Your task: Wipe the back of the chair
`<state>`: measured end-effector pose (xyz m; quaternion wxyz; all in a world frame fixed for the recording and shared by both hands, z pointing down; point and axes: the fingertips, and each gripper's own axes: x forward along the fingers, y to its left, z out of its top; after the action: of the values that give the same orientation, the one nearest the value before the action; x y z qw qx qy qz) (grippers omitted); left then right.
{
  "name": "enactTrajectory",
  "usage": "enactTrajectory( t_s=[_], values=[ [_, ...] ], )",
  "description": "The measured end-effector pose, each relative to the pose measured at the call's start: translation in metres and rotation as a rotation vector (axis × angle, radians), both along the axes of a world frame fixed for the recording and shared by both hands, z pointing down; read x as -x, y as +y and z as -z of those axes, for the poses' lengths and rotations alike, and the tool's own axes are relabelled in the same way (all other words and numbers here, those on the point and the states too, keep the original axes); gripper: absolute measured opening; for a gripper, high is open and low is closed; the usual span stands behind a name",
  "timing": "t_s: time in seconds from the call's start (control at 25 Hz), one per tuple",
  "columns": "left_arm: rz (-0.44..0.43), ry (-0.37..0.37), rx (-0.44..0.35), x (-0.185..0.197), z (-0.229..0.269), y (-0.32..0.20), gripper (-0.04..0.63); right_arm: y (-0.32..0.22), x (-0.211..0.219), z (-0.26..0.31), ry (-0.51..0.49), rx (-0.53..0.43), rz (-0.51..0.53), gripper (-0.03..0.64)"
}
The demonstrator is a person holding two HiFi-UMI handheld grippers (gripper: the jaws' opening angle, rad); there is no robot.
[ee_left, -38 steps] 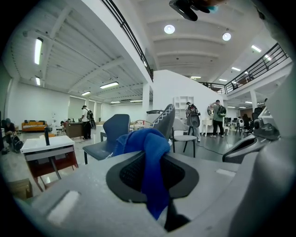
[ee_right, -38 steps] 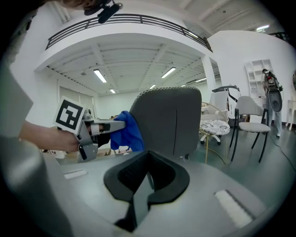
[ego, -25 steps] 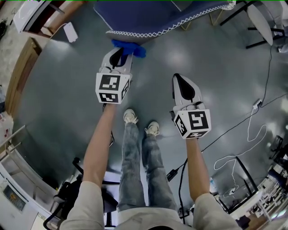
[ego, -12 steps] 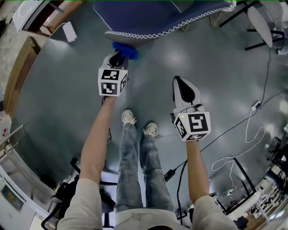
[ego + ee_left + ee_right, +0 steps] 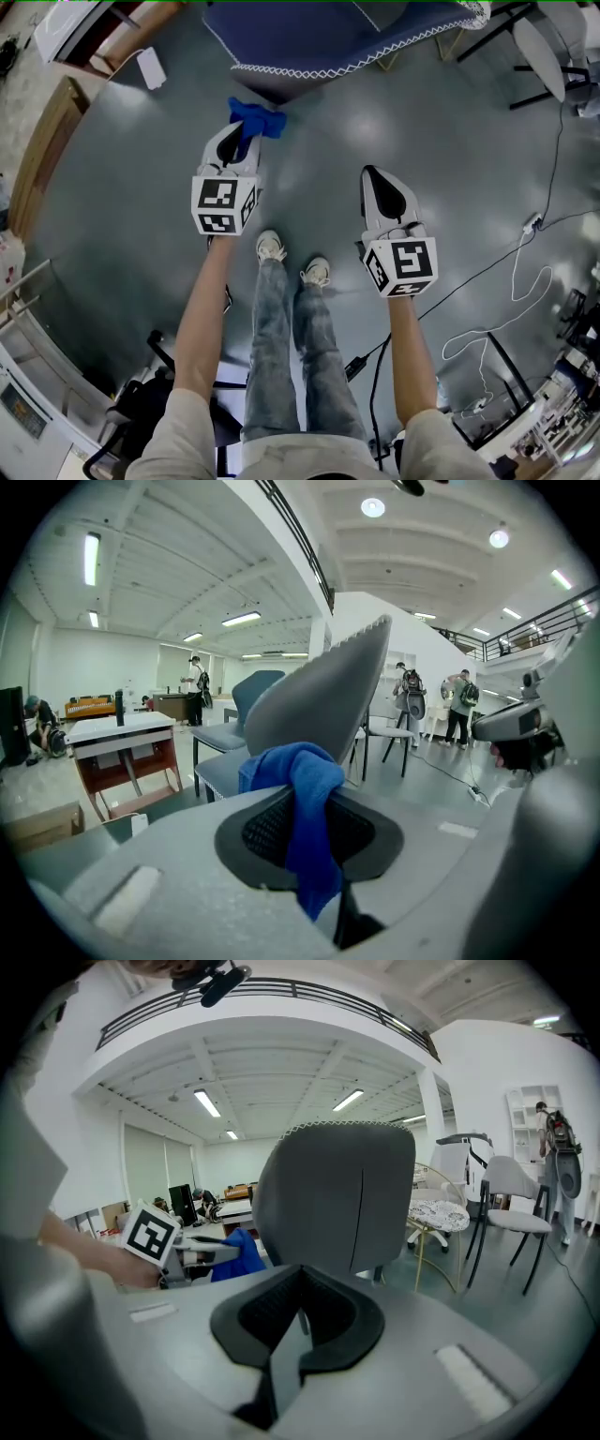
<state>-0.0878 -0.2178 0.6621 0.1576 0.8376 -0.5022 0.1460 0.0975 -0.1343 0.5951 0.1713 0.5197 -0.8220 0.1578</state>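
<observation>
Head view shows the left hand-held gripper clamped on a blue cloth, near the chair back ahead but apart from it; wiping seemingly remains to do. The right hand-held gripper is closed on nothing. No writing is legible, only square markers.

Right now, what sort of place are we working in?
Probably a large open-plan office or lab hall: a high ceiling with strip lights and a railed mezzanine, desks and office chairs spread about, loose cables across the grey floor.
</observation>
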Motion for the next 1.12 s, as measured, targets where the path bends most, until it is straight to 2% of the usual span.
enactTrajectory(
  t_s=[0.28,0.48,0.64,0.96,1.12],
  values=[
    [-0.028,-0.022,-0.106,0.013,0.054,0.014,0.063,0.01,0.011,0.002,0.0,-0.001,0.02,0.0],
    [-0.019,-0.004,-0.161,0.021,0.085,-0.007,0.063,0.01,0.022,0.008,0.003,-0.006,0.039,0.0],
    [-0.047,0.003,-0.205,0.01,0.106,-0.025,0.063,0.006,0.024,0.011,0.006,-0.012,0.045,0.0],
    [-0.066,0.037,-0.184,0.007,0.092,-0.046,0.063,0.004,0.028,0.006,0.008,-0.006,0.039,0.0],
    [-0.068,0.027,-0.11,0.009,0.061,-0.046,0.063,0.0,0.027,0.005,0.005,-0.002,0.035,0.0]
  ],
)
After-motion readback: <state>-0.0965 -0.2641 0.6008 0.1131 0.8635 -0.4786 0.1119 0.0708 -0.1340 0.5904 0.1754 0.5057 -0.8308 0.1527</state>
